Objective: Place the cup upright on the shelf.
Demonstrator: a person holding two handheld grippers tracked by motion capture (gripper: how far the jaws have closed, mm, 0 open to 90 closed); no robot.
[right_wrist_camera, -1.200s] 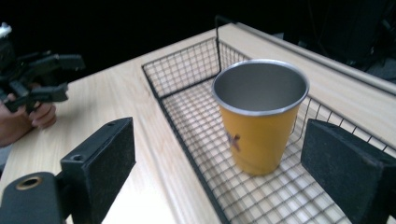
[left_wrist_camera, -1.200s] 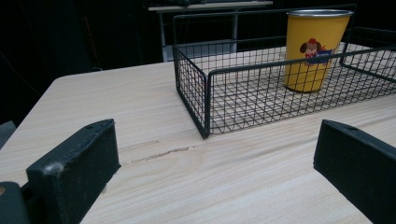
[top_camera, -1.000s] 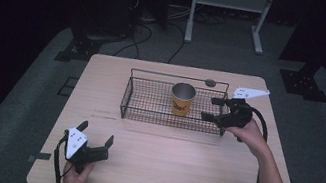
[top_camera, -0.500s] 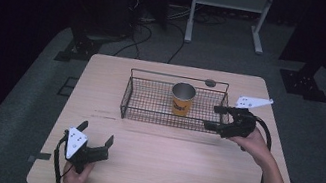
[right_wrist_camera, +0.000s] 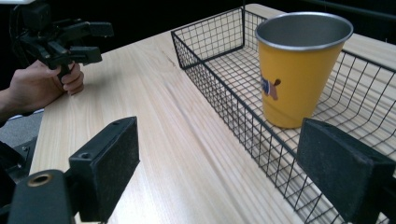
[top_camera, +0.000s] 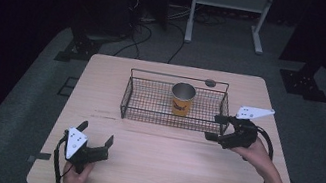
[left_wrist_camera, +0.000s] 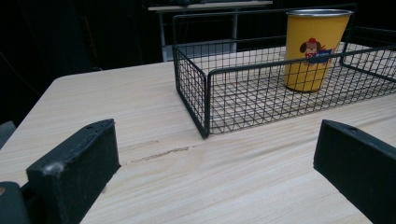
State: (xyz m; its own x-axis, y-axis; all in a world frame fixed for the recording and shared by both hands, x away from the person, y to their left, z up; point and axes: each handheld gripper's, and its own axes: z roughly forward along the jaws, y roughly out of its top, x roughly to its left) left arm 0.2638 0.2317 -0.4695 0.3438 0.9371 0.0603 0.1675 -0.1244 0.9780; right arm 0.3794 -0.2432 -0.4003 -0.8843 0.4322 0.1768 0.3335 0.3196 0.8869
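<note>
The yellow cup (top_camera: 182, 99) stands upright inside the wire basket (top_camera: 149, 102), released, while the right gripper (top_camera: 218, 127), jaws spread and empty, is held at the basket's right near corner, and the left gripper (top_camera: 95, 136), likewise spread, is parked at the table's near left.

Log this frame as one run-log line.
left gripper: open, resting on table | right gripper: open, empty, beside wire basket | yellow cup: upright in basket

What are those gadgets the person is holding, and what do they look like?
Each hand holds black pistol-grip tongs: left tongs, right tongs. Each has two flat, blocky black jaws, a pale three-cornered plate dotted with small marks on top, and a black cable trailing back along the arm. The forearms are bare, with no sleeves in view.
</note>
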